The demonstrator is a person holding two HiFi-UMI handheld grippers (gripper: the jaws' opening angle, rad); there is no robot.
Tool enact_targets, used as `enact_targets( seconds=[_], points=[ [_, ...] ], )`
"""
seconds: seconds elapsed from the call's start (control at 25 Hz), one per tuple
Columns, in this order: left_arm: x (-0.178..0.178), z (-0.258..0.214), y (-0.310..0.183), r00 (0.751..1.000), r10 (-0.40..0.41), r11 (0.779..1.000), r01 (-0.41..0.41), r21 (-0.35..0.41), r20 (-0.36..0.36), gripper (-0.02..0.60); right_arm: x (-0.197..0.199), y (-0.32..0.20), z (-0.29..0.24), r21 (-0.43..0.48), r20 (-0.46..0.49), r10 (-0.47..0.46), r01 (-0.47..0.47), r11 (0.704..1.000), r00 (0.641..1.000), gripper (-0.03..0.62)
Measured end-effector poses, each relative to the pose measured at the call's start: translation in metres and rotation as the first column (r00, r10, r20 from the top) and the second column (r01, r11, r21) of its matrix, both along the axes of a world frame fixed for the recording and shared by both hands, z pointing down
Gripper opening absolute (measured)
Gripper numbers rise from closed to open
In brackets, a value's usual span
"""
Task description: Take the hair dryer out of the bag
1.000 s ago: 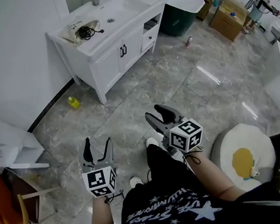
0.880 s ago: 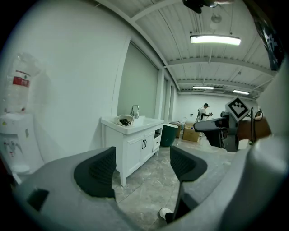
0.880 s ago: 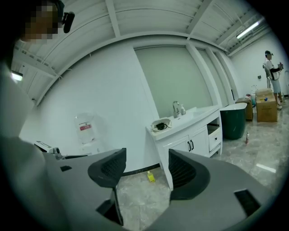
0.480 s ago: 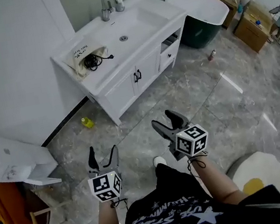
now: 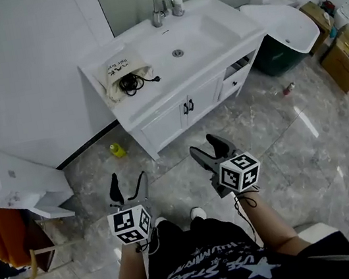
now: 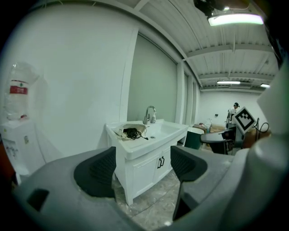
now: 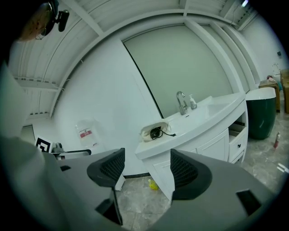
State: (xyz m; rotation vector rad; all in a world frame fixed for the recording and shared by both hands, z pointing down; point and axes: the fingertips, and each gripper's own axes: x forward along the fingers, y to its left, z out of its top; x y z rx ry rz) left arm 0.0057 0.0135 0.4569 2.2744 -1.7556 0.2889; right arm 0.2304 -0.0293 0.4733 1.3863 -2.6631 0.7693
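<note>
A cream cloth bag [image 5: 120, 68] lies on the left end of the white vanity top [image 5: 210, 39]. A black cord [image 5: 136, 82] spills from its mouth; the hair dryer itself is hidden inside. In the left gripper view the bag [image 6: 131, 132] shows far off between the pads, and in the right gripper view the bag [image 7: 156, 131] sits above the jaws. My left gripper [image 5: 127, 185] and right gripper [image 5: 206, 148] are held over the floor, well short of the vanity. Both are open and hold nothing.
The vanity cabinet [image 5: 189, 106] has a faucet [image 5: 161, 7] and a sink basin. A yellow bottle [image 5: 117, 150] stands on the floor by its left leg. A white box [image 5: 16, 187] sits at the left, and a green bin [image 5: 280, 56] and cardboard boxes [image 5: 343, 55] at the right.
The vanity has come nearer and more to the middle of the head view. Both grippers have travelled toward it over the floor, still held out in front, empty.
</note>
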Motion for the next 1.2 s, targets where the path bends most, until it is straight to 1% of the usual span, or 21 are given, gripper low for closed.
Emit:
enact_targets(
  seconds=[0.2, 0.36, 0.52, 0.64, 0.84, 1.0, 1.08, 1.12, 1.2],
  points=[
    [-0.011, 0.001, -0.031, 0.998, -0.006, 1.0, 0.006, 0.0, 0.057, 0.377, -0.008, -0.03, 0.013, -0.029, 0.01, -0.021, 0.022, 0.999, 1.0, 0.299],
    [-0.022, 0.005, -0.068, 0.999, -0.004, 1.0, 0.004, 0.002, 0.05, 0.376, -0.013, -0.056, 0.017, -0.04, 0.009, -0.011, 0.012, 0.999, 1.0, 0.299],
    [-0.028, 0.011, -0.117, 0.999, 0.024, 1.0, -0.025, 0.008, 0.031, 0.376, -0.016, -0.093, 0.01, -0.026, -0.024, 0.003, -0.004, 1.0, 1.0, 0.299],
    [-0.034, 0.013, -0.163, 0.998, 0.048, 0.999, -0.048, 0.004, 0.029, 0.376, -0.023, -0.132, 0.0, -0.012, -0.045, 0.01, -0.01, 1.0, 0.999, 0.299],
    [-0.044, 0.016, -0.236, 0.996, 0.078, 0.997, -0.078, -0.017, 0.032, 0.374, -0.044, -0.189, -0.007, -0.027, -0.063, 0.012, -0.013, 1.0, 0.998, 0.295],
    [-0.05, 0.026, -0.29, 0.99, 0.121, 0.992, -0.118, -0.042, 0.077, 0.374, -0.07, -0.223, -0.003, -0.061, -0.087, -0.018, 0.013, 0.998, 0.996, 0.284],
    [-0.053, 0.036, -0.312, 0.985, 0.144, 0.988, -0.138, -0.074, 0.097, 0.37, -0.083, -0.238, 0.0, -0.082, -0.09, -0.026, 0.018, 0.996, 0.996, 0.281],
    [-0.055, 0.042, -0.321, 0.984, 0.151, 0.985, -0.142, -0.093, 0.099, 0.357, -0.089, -0.245, 0.002, -0.09, -0.091, -0.029, 0.021, 0.996, 0.995, 0.281],
    [-0.058, 0.052, -0.336, 0.982, 0.161, 0.98, -0.149, -0.129, 0.094, 0.293, -0.099, -0.259, 0.004, -0.102, -0.1, -0.04, 0.029, 0.994, 0.994, 0.281]
  ],
)
